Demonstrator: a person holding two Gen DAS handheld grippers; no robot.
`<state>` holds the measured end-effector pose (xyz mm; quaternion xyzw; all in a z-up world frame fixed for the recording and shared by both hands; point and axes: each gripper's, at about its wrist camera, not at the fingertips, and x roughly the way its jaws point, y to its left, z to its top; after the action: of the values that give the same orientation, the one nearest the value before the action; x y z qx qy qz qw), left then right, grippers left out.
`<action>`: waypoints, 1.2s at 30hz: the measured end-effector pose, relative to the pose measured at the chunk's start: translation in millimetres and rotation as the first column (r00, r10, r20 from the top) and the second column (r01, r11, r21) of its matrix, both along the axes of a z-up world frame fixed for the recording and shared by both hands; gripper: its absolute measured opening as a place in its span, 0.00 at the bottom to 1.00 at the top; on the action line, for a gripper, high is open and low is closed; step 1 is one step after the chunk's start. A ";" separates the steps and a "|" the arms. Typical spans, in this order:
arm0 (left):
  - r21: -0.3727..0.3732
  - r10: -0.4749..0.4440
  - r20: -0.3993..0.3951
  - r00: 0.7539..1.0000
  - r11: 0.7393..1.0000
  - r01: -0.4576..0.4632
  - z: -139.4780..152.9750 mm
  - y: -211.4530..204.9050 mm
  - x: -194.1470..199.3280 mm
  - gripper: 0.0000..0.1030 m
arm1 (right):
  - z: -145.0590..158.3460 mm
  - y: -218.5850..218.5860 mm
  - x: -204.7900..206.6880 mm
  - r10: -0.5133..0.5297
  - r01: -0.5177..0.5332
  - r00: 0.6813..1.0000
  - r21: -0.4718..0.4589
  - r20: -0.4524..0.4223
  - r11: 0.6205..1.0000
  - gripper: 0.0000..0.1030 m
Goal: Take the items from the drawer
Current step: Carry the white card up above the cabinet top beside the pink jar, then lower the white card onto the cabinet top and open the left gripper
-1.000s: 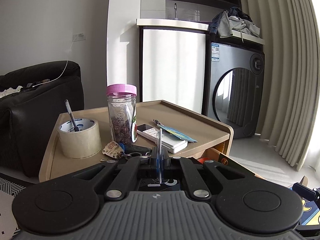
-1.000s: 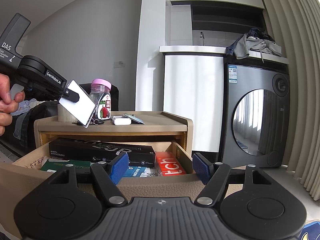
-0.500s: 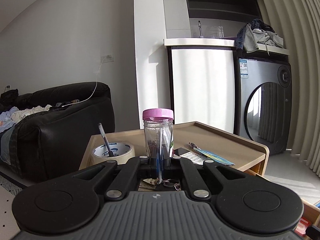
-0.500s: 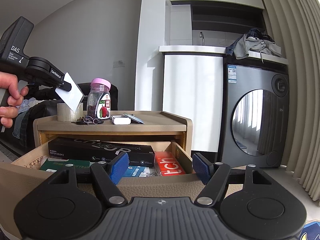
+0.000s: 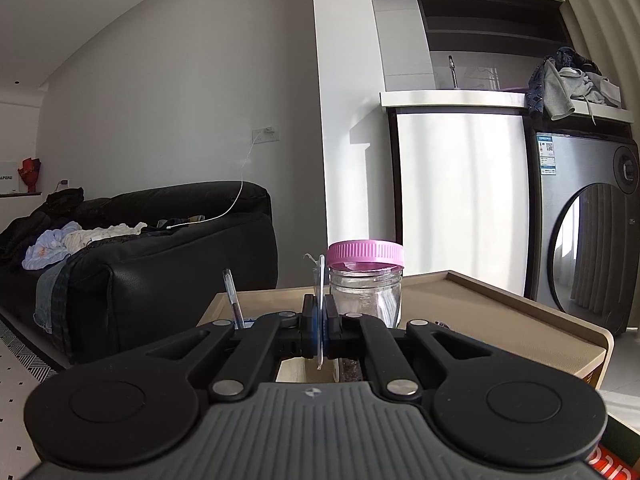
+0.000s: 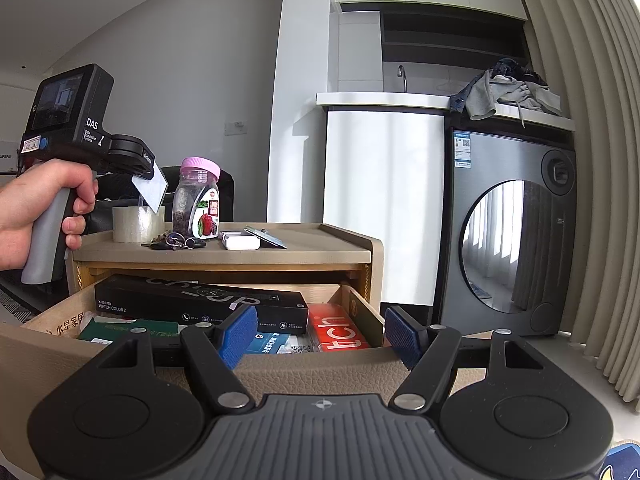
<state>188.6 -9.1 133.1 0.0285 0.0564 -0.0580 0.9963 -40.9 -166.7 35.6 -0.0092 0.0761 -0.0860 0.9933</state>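
Note:
My left gripper (image 5: pixel 320 328) is shut on a thin white card (image 5: pixel 321 312), seen edge-on. In the right wrist view the card (image 6: pixel 149 191) hangs over the tape roll (image 6: pixel 138 224) at the left of the cabinet top (image 6: pixel 320 246). My right gripper (image 6: pixel 318 336) is open and empty in front of the open drawer (image 6: pixel 320 372). The drawer holds a long black box (image 6: pixel 192 304), a red box (image 6: pixel 340 330), a green item (image 6: pixel 120 330) and a blue item (image 6: pixel 272 342).
On the cabinet top stand a pink-lidded jar (image 6: pixel 197 200), keys (image 6: pixel 174 241), a white case (image 6: pixel 240 240) and a dark card (image 6: pixel 266 237). A pen (image 5: pixel 232 300) stands in the tape roll. A black sofa (image 5: pixel 140 256) is left, a washing machine (image 6: pixel 508 240) right.
My left gripper has risen and swung left with the card, from beside the jar to above the tape roll. The right gripper has stayed still and open.

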 end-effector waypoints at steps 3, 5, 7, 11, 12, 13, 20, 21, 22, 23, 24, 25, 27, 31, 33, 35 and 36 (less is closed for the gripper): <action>-0.003 0.031 0.015 0.999 1.000 -0.031 -3.4 -2.5 6.5 0.03 | -0.9 0.4 -0.3 -0.004 0.004 1.000 0.000 0.007 1.000 0.72; -0.012 0.029 0.010 1.000 1.000 -0.029 -7.2 -1.2 10.3 0.03 | -1.2 0.6 -0.3 -0.004 0.004 1.000 -0.001 0.008 1.000 0.72; -0.007 0.025 0.033 0.999 1.000 -0.025 -8.6 -0.5 10.6 0.03 | -1.6 1.1 0.2 -0.005 0.005 1.000 -0.002 0.011 1.000 0.72; 0.010 0.009 0.025 1.000 1.000 -0.009 -14.3 -4.3 13.9 0.03 | -2.0 2.5 1.2 -0.009 0.009 1.000 -0.003 0.012 1.000 0.72; 0.009 0.002 0.014 1.000 1.000 -0.003 -16.0 -4.8 15.1 0.04 | -2.0 2.8 1.4 -0.010 0.011 1.000 -0.003 0.011 1.000 0.72; -0.005 -0.003 0.005 1.000 1.000 0.003 -16.1 -4.2 16.4 0.04 | -2.0 3.2 1.7 -0.012 0.012 1.000 -0.003 0.011 1.000 0.72; 0.008 -0.005 0.005 1.000 1.000 0.005 -17.5 -5.0 17.5 0.04 | -3.2 3.2 -0.8 -0.014 0.015 1.000 -0.006 0.012 1.000 0.72; 0.004 -0.005 0.002 1.000 1.000 0.005 -16.9 -4.5 18.4 0.04 | -3.1 3.2 -1.0 -0.014 0.015 1.000 -0.006 0.012 1.000 0.72; 0.004 -0.003 0.000 1.000 1.000 0.003 -16.2 -4.6 19.2 0.04 | -3.1 3.2 -1.2 -0.014 0.015 1.000 -0.005 0.012 1.000 0.72; 0.004 0.000 -0.002 1.000 1.000 0.000 -15.4 -4.6 19.9 0.04 | -3.1 3.3 -1.4 -0.014 0.015 1.000 -0.005 0.012 1.000 0.72; 0.005 0.000 -0.002 1.000 1.000 0.000 -13.8 -5.1 20.7 0.03 | -3.1 3.3 -1.5 -0.014 0.015 1.000 -0.005 0.012 1.000 0.72; 0.012 -0.001 0.003 1.000 1.000 0.001 -12.0 -6.3 21.0 0.04 | -3.0 3.3 -1.7 -0.014 0.015 1.000 -0.005 0.012 1.000 0.72; 0.028 -0.004 0.012 1.000 1.000 0.003 -8.4 -8.7 21.6 0.04 | -3.0 3.4 -2.1 -0.015 0.015 1.000 -0.005 0.012 1.000 0.72; 0.049 -0.005 0.017 1.000 0.999 0.004 -2.4 -14.3 28.4 0.04 | -3.2 3.3 -3.2 -0.014 0.014 1.000 -0.005 0.013 1.000 0.72; 0.066 -0.002 0.030 1.000 0.998 0.000 0.3 -17.2 32.1 0.04 | -3.5 3.2 -3.9 -0.014 0.014 1.000 -0.005 0.013 1.000 0.72; 0.063 -0.004 0.028 1.000 0.998 0.002 2.7 -18.2 36.2 0.04 | -3.8 3.1 -4.5 -0.013 0.014 1.000 -0.004 0.013 1.000 0.72; 0.068 0.001 0.026 1.000 0.998 -0.003 3.7 -19.3 39.2 0.04 | -3.9 3.0 -4.9 -0.013 0.013 1.000 -0.004 0.013 1.000 0.72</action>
<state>227.8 -28.4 136.8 0.0629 0.0456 -0.0548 0.9955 -45.8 -163.7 31.7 -0.0103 0.0696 -0.0928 0.9932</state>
